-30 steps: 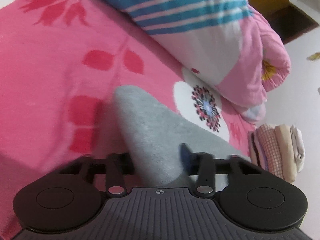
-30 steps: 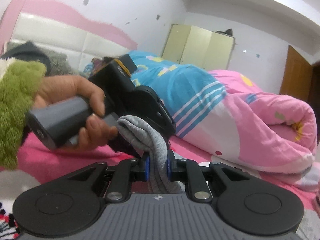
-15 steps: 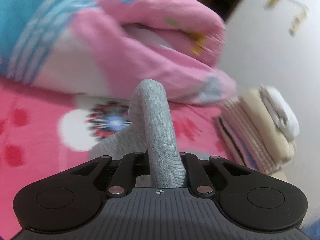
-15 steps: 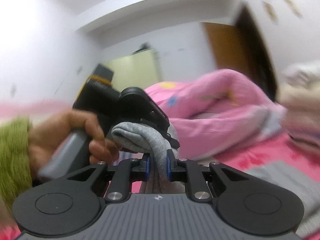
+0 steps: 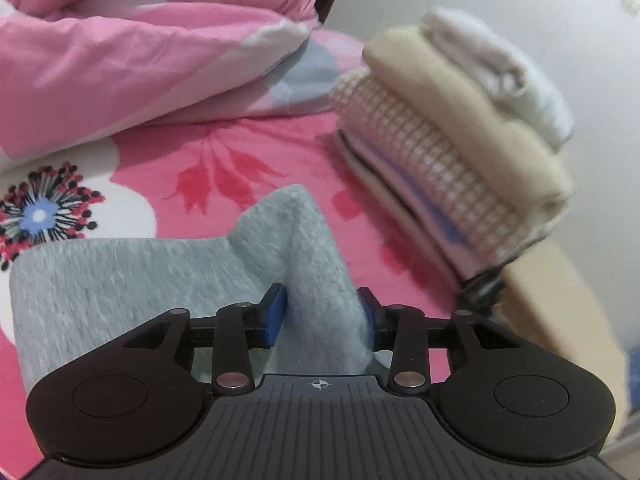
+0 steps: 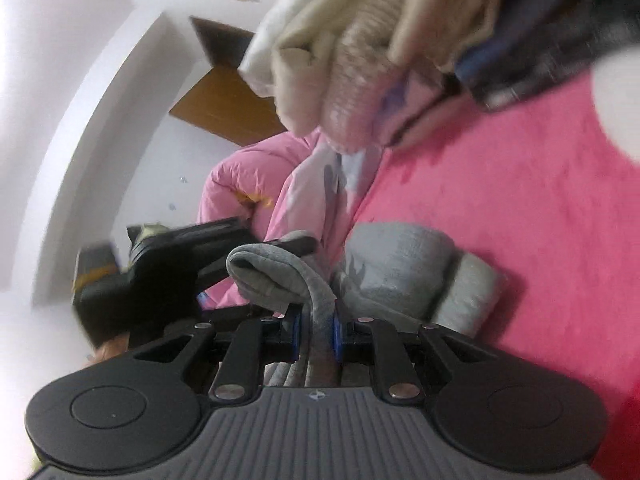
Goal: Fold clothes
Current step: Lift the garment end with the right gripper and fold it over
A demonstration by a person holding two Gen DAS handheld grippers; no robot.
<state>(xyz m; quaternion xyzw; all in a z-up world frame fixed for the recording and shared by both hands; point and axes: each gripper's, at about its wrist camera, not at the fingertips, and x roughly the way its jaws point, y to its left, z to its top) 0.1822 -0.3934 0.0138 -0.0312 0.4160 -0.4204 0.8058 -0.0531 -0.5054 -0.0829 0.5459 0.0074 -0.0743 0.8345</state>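
Note:
A grey garment (image 5: 120,280) lies partly on the pink flowered bed sheet (image 5: 280,148), one ridge of it raised between the jaws of my left gripper (image 5: 322,312). Those jaws are opening and the blue pads stand at the ridge's sides without squeezing it. In the right wrist view, which is rolled on its side, my right gripper (image 6: 316,328) is shut on a fold of the same grey garment (image 6: 396,264). The left gripper (image 6: 160,272) shows close beside it at the left, held over that fold.
A stack of folded clothes (image 5: 460,140), white, cream and checked, sits at the bed's right edge, close ahead (image 6: 360,60). A rolled pink quilt (image 5: 140,60) lies along the far side. A tan bed frame (image 5: 560,300) borders the right. A brown door (image 6: 224,96) stands beyond.
Both grippers swung with the grey garment toward the folded stack, now close. The left jaws, tight on the fold half a second ago, have spread. The right view has rolled sideways, its grip unchanged.

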